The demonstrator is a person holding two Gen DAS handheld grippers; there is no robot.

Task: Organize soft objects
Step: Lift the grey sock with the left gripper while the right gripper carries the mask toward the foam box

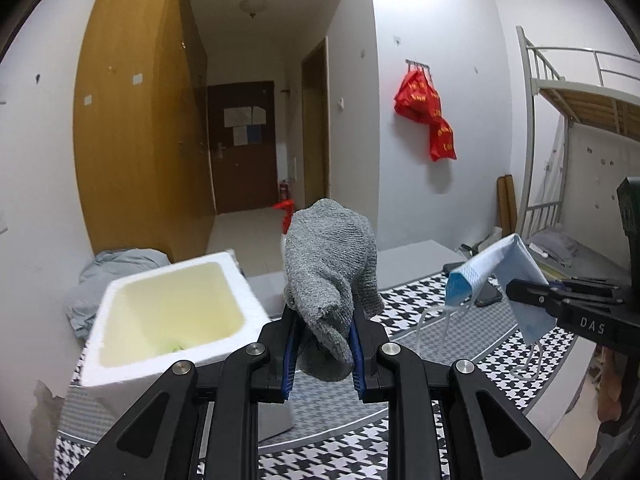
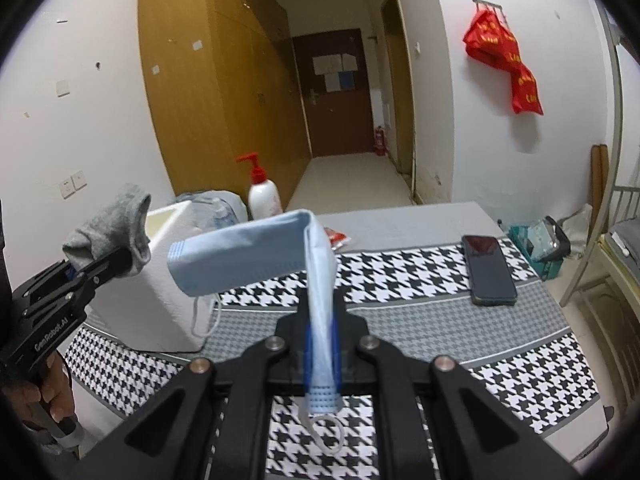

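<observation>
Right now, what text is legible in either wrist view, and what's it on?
"DAS" – on the side of the right tongs, seen from the left wrist view.
"GenRobot.AI" – on the body of the left tongs, seen from the right wrist view.
Yellow characters on the red bag on the wall hooks: too blurred to read.
Papers on the far door: too small to read.

Grey sock (image 1: 332, 272); pale blue mask (image 2: 256, 252); white foam box (image 1: 168, 312); black-white houndstooth cloth (image 2: 400, 272).
</observation>
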